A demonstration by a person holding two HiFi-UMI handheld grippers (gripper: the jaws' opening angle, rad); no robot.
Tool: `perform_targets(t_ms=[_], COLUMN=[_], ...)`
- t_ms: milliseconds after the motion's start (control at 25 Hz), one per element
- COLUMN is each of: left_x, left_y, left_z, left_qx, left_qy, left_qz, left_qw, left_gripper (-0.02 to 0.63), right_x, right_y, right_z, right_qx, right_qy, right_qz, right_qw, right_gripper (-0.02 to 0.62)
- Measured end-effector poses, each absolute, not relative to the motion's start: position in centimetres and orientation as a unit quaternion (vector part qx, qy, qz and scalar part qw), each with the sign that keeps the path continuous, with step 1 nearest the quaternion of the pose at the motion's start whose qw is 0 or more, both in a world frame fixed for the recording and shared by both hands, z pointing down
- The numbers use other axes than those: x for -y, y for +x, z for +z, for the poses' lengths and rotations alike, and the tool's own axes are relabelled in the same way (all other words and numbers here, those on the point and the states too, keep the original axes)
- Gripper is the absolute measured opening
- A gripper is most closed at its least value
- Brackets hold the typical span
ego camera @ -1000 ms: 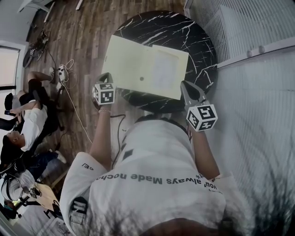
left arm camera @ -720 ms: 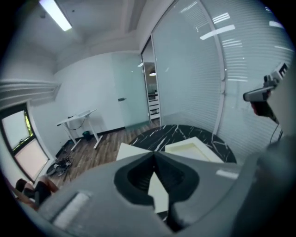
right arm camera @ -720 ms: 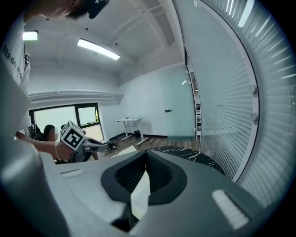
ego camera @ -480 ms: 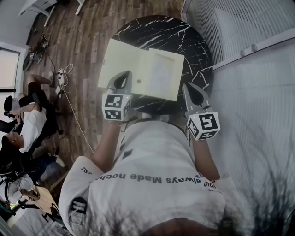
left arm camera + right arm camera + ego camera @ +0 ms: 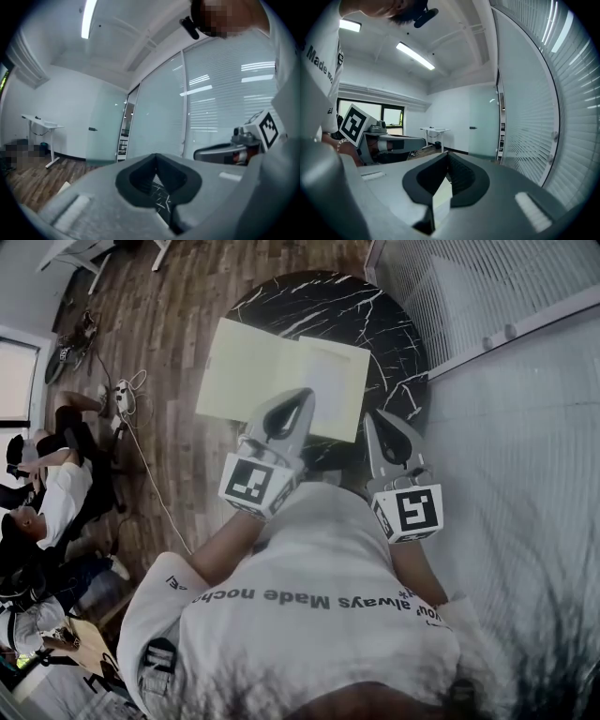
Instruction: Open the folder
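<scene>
The pale yellow folder (image 5: 272, 381) lies flat on the round black marble counter (image 5: 375, 315), overhanging its left edge, while left gripper (image 5: 302, 395) and right gripper (image 5: 377, 416) hover nearby, fingers pressed together, empty.

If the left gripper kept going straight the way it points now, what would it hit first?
Probably nothing close: the left gripper points level, above the folder and table, toward the far glass wall.
</scene>
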State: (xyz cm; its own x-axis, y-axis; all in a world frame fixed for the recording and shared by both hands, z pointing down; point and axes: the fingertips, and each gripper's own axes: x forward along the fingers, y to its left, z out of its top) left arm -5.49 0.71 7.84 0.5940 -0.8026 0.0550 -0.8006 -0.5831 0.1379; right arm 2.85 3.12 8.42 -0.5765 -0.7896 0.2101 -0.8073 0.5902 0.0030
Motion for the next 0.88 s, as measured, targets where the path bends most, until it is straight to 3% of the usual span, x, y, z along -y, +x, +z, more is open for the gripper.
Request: perform_targets(t_ms=[880], left_x=[-1.6], left_y=[-3.2], left_z=[8.5], left_qx=[0.410], left_qy=[0.910], left_qz=[0.014], left_qw=[0.065], left_gripper=[0.003], right_x=[-3.6], right_y=[2.4], right_z=[7.7], right_qx=[0.886], right_qy=[0.454], right_qz=[0.033], right_qw=[0.093], right_gripper=[0.002])
